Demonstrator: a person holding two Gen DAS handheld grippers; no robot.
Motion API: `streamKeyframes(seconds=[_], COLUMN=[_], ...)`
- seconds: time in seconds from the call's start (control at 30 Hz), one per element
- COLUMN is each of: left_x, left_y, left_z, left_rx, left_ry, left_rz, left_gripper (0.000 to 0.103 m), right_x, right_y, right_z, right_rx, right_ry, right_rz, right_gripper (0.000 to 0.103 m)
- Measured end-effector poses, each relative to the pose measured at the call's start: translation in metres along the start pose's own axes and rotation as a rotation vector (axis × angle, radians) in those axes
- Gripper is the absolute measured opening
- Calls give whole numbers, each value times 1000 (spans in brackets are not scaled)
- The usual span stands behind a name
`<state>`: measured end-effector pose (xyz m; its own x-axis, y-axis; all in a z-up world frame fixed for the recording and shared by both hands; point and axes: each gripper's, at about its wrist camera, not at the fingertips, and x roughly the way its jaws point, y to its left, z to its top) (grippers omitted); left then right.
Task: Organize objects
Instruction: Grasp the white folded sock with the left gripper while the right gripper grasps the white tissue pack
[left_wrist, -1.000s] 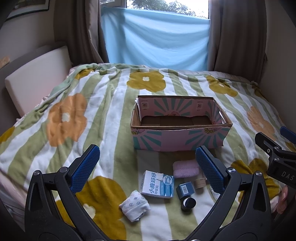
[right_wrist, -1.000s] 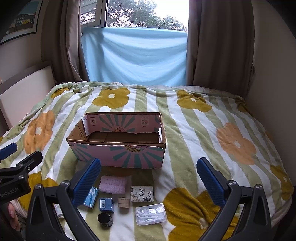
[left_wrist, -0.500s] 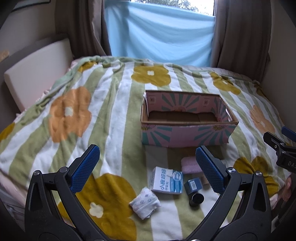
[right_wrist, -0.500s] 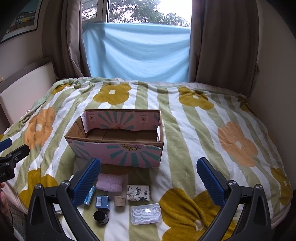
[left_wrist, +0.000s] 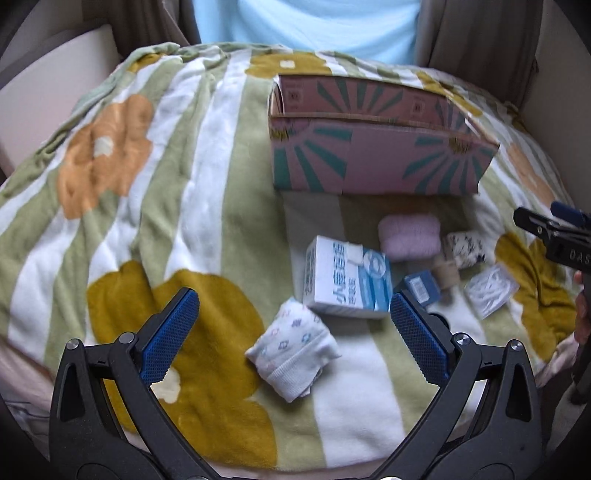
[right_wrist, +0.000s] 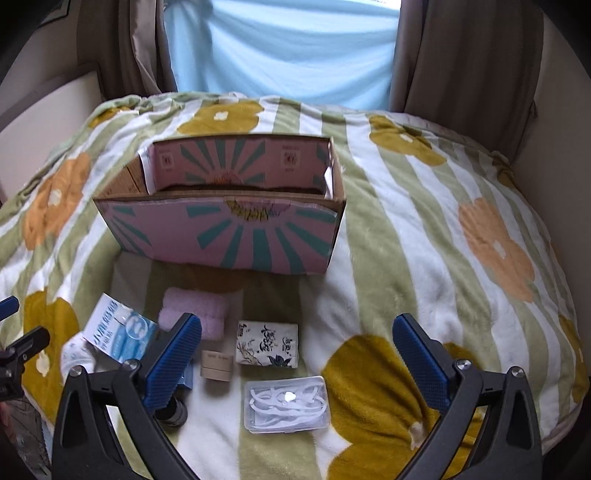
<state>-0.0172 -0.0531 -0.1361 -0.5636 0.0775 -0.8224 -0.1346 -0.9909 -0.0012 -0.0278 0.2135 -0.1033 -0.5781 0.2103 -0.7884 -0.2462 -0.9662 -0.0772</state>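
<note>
A bed draped in a green-and-white striped blanket (right_wrist: 388, 258) printed with yellow and orange flowers. Behind it, a pale blue cloth (right_wrist: 288, 51) covers the window, flanked by brown curtains (right_wrist: 461, 55). A cream padded headboard (left_wrist: 55, 74) runs along the bed's left side, against a beige wall (right_wrist: 561, 92).
</note>
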Motion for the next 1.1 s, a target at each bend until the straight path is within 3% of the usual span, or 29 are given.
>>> streamKeyframes(seconds=[0.27, 0.7, 0.77, 0.93, 1.1], left_x=[30, 58, 62, 66, 65], left_y=[3, 6, 7, 8, 9], left_z=[-26, -42, -43, -44, -45], left_rx=[9, 6, 5, 10, 16], left_ry=[52, 115, 124, 135, 122], left_rz=[-20, -40, -50, -57, -65], left_gripper=[99, 86, 73, 59, 51], right_x=[47, 90, 95, 103, 102], right_y=[2, 8, 10, 14, 15], right_z=[-17, -29, -31, -34, -36], right_rx=[25, 23, 18, 10, 4], right_ry=[77, 174, 181, 198, 193], right_rz=[41, 40, 42, 69, 61], right_gripper=[102, 84, 79, 60, 58])
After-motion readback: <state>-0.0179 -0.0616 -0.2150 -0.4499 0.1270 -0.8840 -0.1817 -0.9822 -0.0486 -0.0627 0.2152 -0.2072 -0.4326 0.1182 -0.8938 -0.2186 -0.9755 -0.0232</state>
